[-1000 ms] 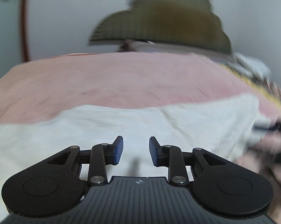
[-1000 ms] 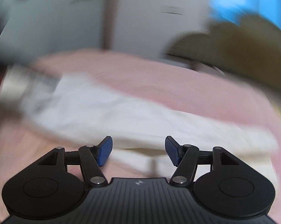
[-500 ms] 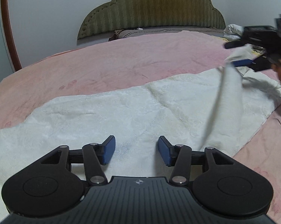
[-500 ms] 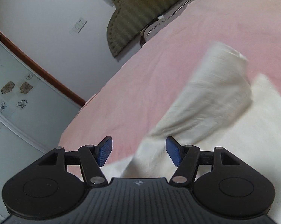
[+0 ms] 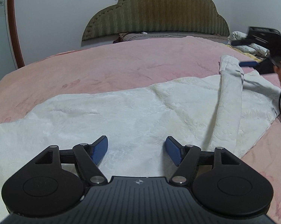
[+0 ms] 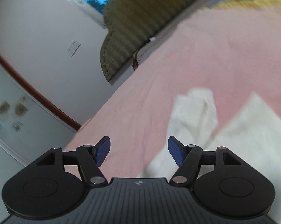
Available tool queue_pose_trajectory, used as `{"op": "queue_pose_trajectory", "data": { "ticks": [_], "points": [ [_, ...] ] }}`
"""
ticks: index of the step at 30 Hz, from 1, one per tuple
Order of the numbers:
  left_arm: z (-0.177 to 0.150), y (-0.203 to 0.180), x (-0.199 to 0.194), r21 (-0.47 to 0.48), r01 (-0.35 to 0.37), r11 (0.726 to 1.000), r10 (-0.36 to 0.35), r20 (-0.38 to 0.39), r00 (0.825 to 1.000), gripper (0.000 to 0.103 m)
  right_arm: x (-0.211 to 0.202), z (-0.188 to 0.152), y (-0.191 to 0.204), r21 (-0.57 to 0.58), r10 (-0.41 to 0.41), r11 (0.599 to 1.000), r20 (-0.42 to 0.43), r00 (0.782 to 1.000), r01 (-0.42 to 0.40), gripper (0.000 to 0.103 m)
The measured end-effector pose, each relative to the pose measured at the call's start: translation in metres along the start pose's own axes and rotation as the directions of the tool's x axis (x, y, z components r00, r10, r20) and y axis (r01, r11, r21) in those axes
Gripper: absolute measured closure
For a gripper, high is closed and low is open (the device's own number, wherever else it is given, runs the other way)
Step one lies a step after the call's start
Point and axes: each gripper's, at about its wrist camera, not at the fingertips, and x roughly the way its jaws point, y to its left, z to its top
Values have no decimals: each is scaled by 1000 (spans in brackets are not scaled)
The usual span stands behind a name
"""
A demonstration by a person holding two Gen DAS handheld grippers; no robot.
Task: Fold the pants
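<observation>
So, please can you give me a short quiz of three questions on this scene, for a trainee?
1. True or false: the left gripper grips the pants.
2. The bedcover is: A green, B pink, C blue?
3. Fill in: the right gripper has its jaws ____.

Key: 1 false, its jaws have just been opening and stand apart, clamping nothing; 2 B; 3 open, with nothing between them.

The pants (image 5: 121, 115) lie spread on the bed (image 5: 121, 69), the headboard (image 5: 159, 13) behind, folded bedding (image 5: 248, 44) at far right
</observation>
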Motion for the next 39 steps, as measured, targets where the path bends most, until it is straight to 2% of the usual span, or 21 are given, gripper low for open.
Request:
{"op": "queue_pose_trajectory", "data": {
  "ticks": [2, 4, 7, 9, 11, 14, 17, 19, 20, 21, 22, 23, 24, 26, 29, 32, 36, 38, 39],
  "points": [
    [0, 0, 0, 0, -1, 1000, 1, 1, 1000, 30, -6, -9, -17, 99, 74, 993, -39, 996, -70, 34],
    [0, 0, 0, 0, 0, 1000, 0, 0, 1000, 30, 1, -19, -24, 144, 127, 983, -87, 988, -114, 34],
    [0, 0, 0, 0, 0, 1000, 0, 0, 1000, 30, 14, -32, -21, 129, 94, 989, -148, 985, -75, 35],
    [0, 0, 1, 0, -3, 1000, 3, 0, 1000, 28, 16, -35, -17, 105, 85, 992, -148, 985, -70, 35],
    [0, 0, 1, -2, -5, 1000, 5, -1, 1000, 28, 19, -31, -14, 95, 76, 993, -132, 988, -64, 34],
    [1, 0, 1, -4, -10, 1000, 10, -3, 1000, 28, 26, -17, -16, 68, 37, 997, -65, 997, -33, 34],
    [6, -4, -3, 5, -22, 1000, 22, -15, 1000, 30, 39, 3, -28, 99, -2, 995, 16, 1000, 1, 35],
    [11, -11, -11, 27, -6, 1000, 6, 5, 1000, 30, 46, 15, -37, 119, -22, 993, 45, 999, 16, 38],
    [13, -15, -16, 46, -3, 999, 2, 24, 1000, 30, 50, 21, -39, 123, -30, 992, 48, 998, 24, 41],
    [16, -20, -20, 68, -2, 998, -1, 48, 999, 29, 54, 25, -40, 119, -46, 992, 43, 998, 40, 57],
    [18, -25, -25, 96, -1, 995, -6, 76, 997, 28, 56, 28, -39, 100, -75, 992, 36, 997, 71, 79],
    [20, -31, -29, 128, 5, 992, -18, 99, 995, 28, 58, 30, -37, 77, -104, 992, 30, 994, 102, 87],
    [23, -38, -30, 160, 19, 987, -37, 110, 993, 28, 60, 31, -35, 53, -121, 991, 27, 992, 120, 93],
    [26, -50, -27, 199, 65, 978, -87, 101, 991, 27, 56, 30, -28, 16, -125, 992, 32, 992, 125, 94],
    [30, -66, -18, 228, 138, 964, -158, 69, 985, 28, 40, 27, -13, -24, -98, 995, 58, 994, 100, 95],
    [30, -84, -6, 277, 165, 947, -188, 58, 980, 28, 16, 26, 1, -38, -30, 999, 86, 996, 33, 95],
    [32, -100, 9, 313, 148, 938, -174, 57, 983, 29, -14, 32, 20, -25, 68, 998, 144, 987, -65, 95],
    [31, -106, 13, 330, 104, 938, -135, 74, 988, 33, -29, 36, 27, -15, 118, 993, 170, 978, -117, 95],
    [30, -107, 15, 335, 85, 938, -119, 81, 990, 38, -32, 40, 32, -12, 136, 991, 181, 974, -136, 95]
  ]
}}
